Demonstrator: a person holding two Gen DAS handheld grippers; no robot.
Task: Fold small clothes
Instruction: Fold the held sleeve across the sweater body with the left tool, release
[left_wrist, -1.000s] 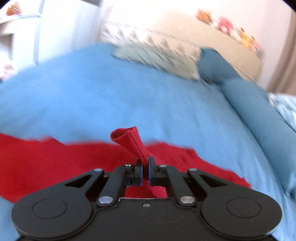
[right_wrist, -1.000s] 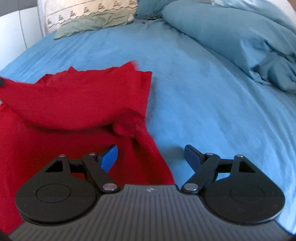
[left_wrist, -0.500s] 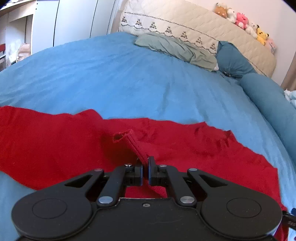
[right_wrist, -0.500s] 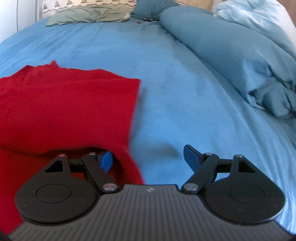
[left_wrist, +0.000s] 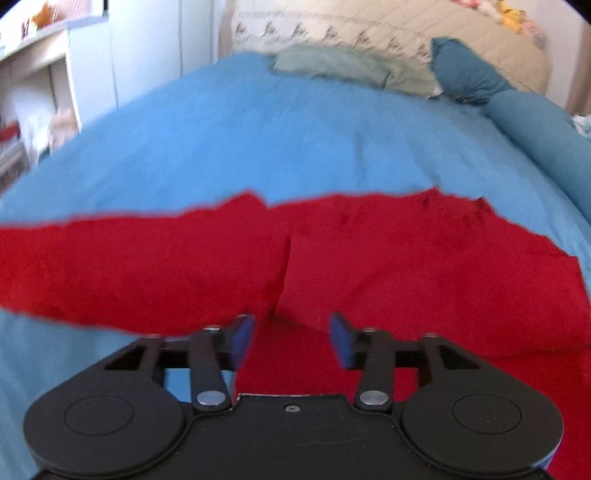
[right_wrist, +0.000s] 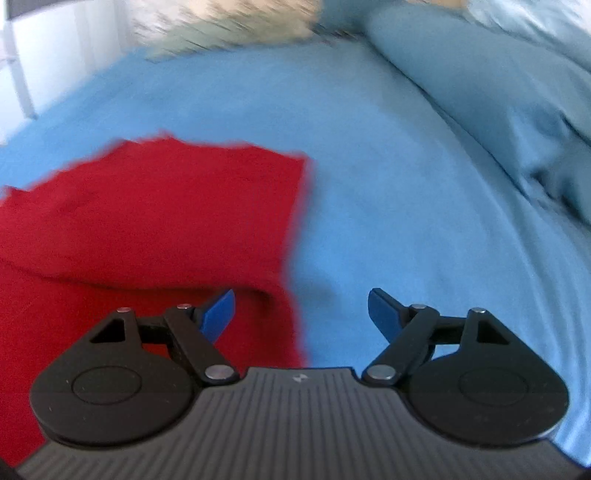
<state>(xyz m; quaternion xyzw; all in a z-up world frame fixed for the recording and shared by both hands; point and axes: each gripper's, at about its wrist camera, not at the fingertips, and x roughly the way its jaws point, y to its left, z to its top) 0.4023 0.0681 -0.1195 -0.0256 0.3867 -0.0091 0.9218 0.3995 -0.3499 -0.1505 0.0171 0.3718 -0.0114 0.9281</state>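
— Hovering just above red garment (left_wrist: 369, 266), left gripper (left_wrist: 291, 336) w/ jaws spread, nothing between them. Why so low over it?
— Prob. to keep fingertips near the top layer, where one flap lies over another along a crease at mid-cloth.
— And right gripper (right_wrist: 301, 310)?
— Released too, jaws wide, empty. Sits over garment's right edge, left fingertip (right_wrist: 219, 314) above red fabric, right one above bare sheet (right_wrist: 388, 184). Straddles the edge, likely so a corner can be pinched w/o reaching.
— Where's the garment itself?
— Spread on blue bed, part folded; lower layer pokes out beneath at near side in left view. Pillows (left_wrist: 332, 66) and duvet (right_wrist: 498, 92) well apart from it, so plenty of flat room for folding.
— How far along?
— Guess: one fold down, more to go. Blurry pics, so exact height over cloth hard to call.
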